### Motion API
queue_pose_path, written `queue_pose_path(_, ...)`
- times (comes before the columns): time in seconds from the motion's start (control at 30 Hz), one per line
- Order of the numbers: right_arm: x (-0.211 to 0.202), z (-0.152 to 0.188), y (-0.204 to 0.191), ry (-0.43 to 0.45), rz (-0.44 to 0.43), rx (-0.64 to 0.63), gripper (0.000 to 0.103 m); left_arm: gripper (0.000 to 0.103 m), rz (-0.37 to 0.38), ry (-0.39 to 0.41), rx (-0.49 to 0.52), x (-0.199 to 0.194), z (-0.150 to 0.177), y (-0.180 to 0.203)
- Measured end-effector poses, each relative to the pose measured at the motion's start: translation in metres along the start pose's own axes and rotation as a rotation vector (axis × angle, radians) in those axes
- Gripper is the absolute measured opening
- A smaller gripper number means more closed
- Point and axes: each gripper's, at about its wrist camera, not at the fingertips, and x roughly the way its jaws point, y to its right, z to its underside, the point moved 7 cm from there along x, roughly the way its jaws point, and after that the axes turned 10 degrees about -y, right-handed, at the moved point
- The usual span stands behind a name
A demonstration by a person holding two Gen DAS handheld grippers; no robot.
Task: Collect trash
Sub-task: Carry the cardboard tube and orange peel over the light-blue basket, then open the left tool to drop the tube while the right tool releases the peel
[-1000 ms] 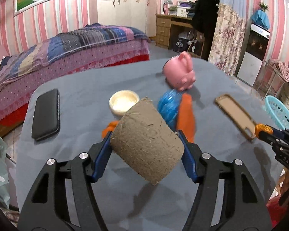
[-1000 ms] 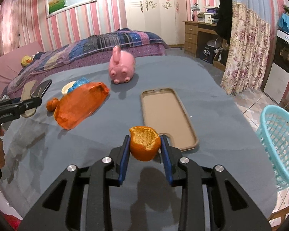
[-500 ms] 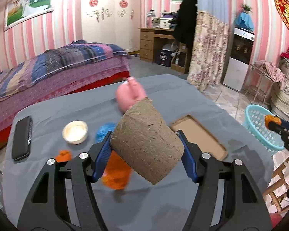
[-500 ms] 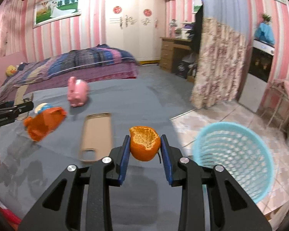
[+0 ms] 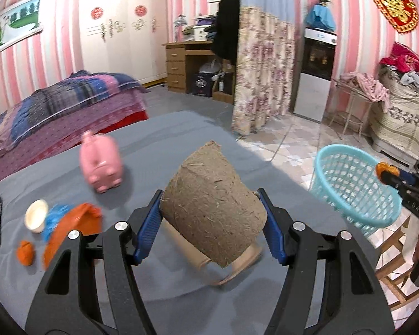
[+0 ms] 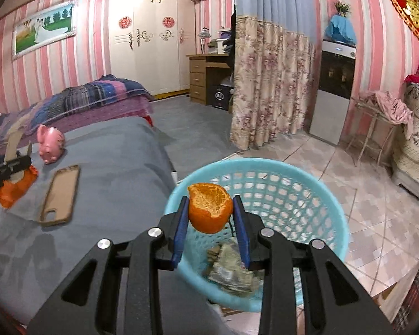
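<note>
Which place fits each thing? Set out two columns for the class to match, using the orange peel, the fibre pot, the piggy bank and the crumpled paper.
Things:
1. orange peel
2. fibre pot
3. piggy bank
4. crumpled paper

Places:
A. on the grey table
B. inside the blue basket
C. in the left gripper
D. in the right gripper

Pairs: 1-D, 2-C, 3-A, 4-B

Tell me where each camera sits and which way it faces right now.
Left wrist: on the left claw, angled down over the grey table; claw shut on a fibre pot; the right claw pokes in at right.
Right wrist: on the right claw, angled down over the blue basket; claw shut on an orange peel; the left claw shows at left.
Shared: basket, pink piggy bank, tan phone case.
</note>
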Motion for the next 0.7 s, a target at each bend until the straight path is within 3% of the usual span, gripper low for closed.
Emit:
queue_pose_path(0.27, 0.002, 0.002, 0.037, 0.005, 0.026, 0.068, 0.032, 0.064, 0.093, 0.012, 0.067, 0.022, -0.016, 0.077)
queue_pose_path(0.7, 0.011, 0.005, 0.074, 0.006, 0.069, 0.139, 0.032, 0.064, 0.226, -0.029, 0.102, 0.057, -0.025, 0.165)
